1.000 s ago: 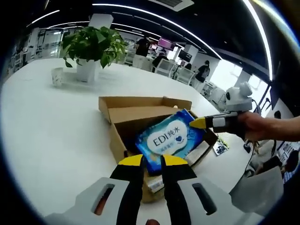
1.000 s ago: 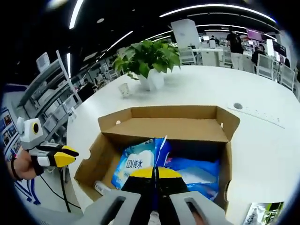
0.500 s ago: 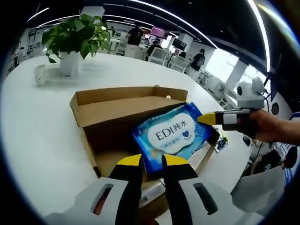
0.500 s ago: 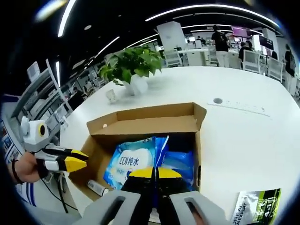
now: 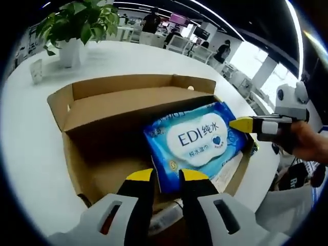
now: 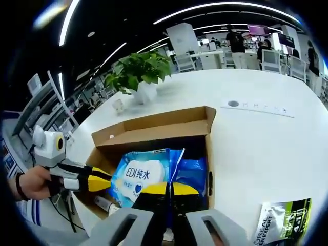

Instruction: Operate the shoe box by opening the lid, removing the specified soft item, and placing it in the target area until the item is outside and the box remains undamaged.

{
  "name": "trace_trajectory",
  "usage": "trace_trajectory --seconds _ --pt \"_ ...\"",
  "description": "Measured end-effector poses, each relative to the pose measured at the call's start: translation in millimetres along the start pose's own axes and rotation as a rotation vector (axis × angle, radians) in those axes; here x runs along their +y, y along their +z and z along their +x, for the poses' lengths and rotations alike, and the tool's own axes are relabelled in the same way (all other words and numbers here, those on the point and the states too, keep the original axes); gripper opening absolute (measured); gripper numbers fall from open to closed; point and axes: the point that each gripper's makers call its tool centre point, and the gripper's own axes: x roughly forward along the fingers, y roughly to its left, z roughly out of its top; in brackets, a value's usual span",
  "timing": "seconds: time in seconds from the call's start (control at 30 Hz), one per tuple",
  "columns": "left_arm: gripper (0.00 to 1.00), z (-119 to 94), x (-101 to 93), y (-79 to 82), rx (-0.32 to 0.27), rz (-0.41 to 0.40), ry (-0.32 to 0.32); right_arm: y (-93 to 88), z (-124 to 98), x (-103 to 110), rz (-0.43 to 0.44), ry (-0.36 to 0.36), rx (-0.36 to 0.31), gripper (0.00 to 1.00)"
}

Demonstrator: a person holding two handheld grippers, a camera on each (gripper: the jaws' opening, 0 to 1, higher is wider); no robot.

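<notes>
An open brown cardboard shoe box stands on the white table, its lid flap folded back. A blue "EDI" wet-wipes pack is tilted up inside it. My right gripper is shut on the pack's crimped end; from the other side its yellow tip meets the pack's right edge. My left gripper has its jaws slightly apart at the pack's near corner. In the right gripper view the left gripper reaches in beside the pack's left edge.
A potted plant and a small cup stand at the far side of the table. A green-and-white sachet lies right of the box. A white tube lies in the box bottom.
My left gripper has moved in toward the box until its tips sit at the pack's edge. The right gripper has kept its hold on the pack.
</notes>
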Motion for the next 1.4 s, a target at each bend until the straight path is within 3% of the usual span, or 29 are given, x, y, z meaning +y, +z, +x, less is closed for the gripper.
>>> trace_trajectory --seconds 0.3,0.57,0.63,0.7,0.8,1.0,1.4 --pt "0.18 16.4 -1.6 -6.2 0.059 -0.016 -0.010 -2.5 2.1 -2.8 0.012 0.012 -0.006 0.00" --pt "0.12 21.1 -3.4 -9.3 0.068 0.000 -0.002 -3.0 3.2 -0.1 0.013 0.038 -0.014 0.00" --pt "0.11 22.7 -3.4 -10.4 0.077 0.024 0.000 -5.2 3.7 1.2 -0.030 0.043 -0.002 0.00" --pt "0.09 21.9 -2.5 -9.6 0.075 0.019 0.000 -6.4 4.2 1.6 -0.042 0.039 0.003 0.00" --pt "0.06 20.4 -1.7 -8.1 0.067 0.002 -0.006 -10.4 8.4 1.8 -0.032 0.037 0.018 0.09" --pt "0.02 14.3 -0.1 -3.1 0.043 0.009 -0.006 -6.8 4.9 6.2 -0.058 0.026 0.011 0.00" --pt "0.01 -6.2 3.2 8.0 -0.021 -0.014 0.009 -2.9 -0.8 19.9 -0.048 0.039 -0.019 0.00"
